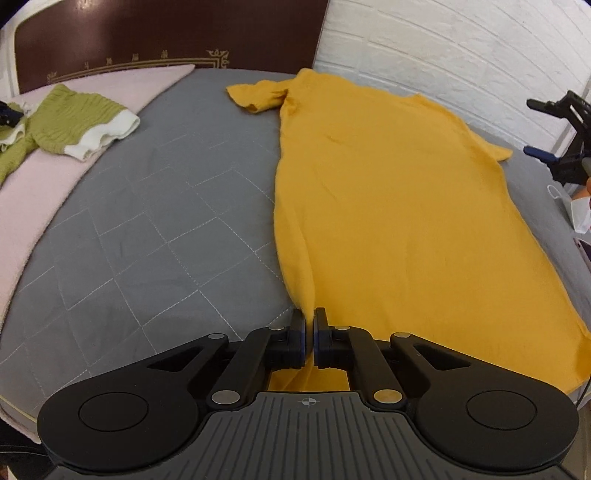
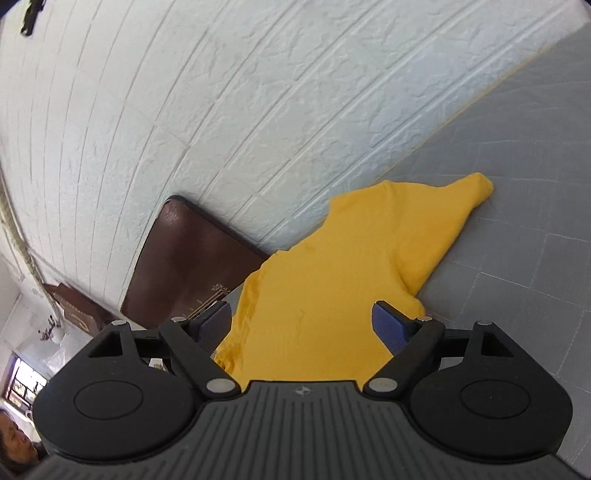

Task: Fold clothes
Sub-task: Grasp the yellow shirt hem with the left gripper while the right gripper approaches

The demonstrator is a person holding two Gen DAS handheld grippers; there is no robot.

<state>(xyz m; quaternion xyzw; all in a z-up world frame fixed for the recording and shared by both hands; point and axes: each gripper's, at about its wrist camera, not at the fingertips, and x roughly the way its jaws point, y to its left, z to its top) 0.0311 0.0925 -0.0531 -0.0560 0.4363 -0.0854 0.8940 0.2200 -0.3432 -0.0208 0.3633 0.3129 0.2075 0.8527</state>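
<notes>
A yellow T-shirt [image 1: 388, 206] lies spread on the grey quilted bed [image 1: 155, 206], collar end far, hem near. My left gripper [image 1: 309, 321] is shut on the shirt's near left hem corner. The right gripper [image 1: 557, 147] shows at the right edge of the left wrist view, above the bed's side. In the right wrist view my right gripper [image 2: 302, 325] is open with blue pads, above the shirt's [image 2: 343, 280] upper part, holding nothing; a sleeve [image 2: 469, 192] points away.
A green and white knit garment [image 1: 74, 122] lies on a pink blanket [image 1: 33, 206] at the far left. A brown headboard [image 1: 166, 33] and a white brick wall [image 1: 461, 55] bound the bed. A face mask [image 1: 576, 210] lies at the right edge.
</notes>
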